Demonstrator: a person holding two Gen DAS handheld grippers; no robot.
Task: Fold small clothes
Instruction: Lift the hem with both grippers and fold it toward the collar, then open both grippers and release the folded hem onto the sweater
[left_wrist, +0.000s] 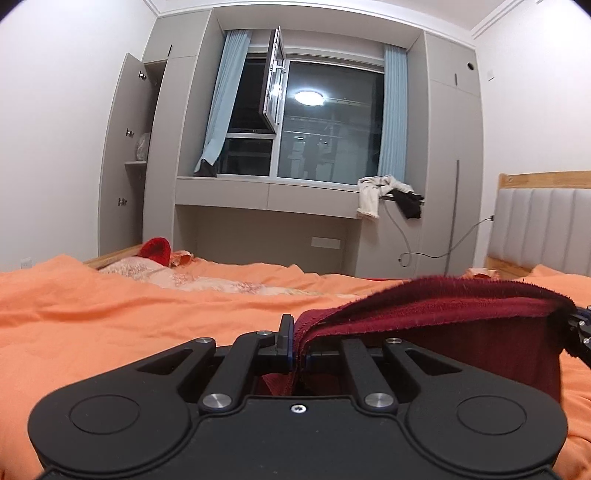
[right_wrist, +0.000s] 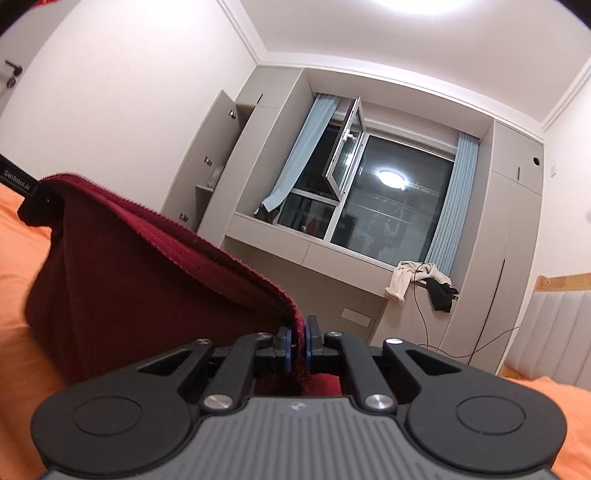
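A dark red knitted garment (left_wrist: 461, 314) hangs stretched between my two grippers above the orange bed cover (left_wrist: 110, 314). My left gripper (left_wrist: 297, 343) is shut on one end of its upper edge. At the right edge of the left wrist view, the right gripper (left_wrist: 581, 332) pinches the other end. In the right wrist view my right gripper (right_wrist: 300, 343) is shut on the garment (right_wrist: 147, 288), which runs up to the left gripper (right_wrist: 33, 199) at the far left. The cloth hangs down in a sheet between them.
A red knit hat (left_wrist: 157, 249) and a pale patterned cloth (left_wrist: 177, 278) lie at the bed's far side. Behind are grey cupboards with an open door (left_wrist: 122, 155), a window (left_wrist: 325, 122), clothes on the sill (left_wrist: 388, 195), a cable (left_wrist: 443, 243) and a padded headboard (left_wrist: 543, 229).
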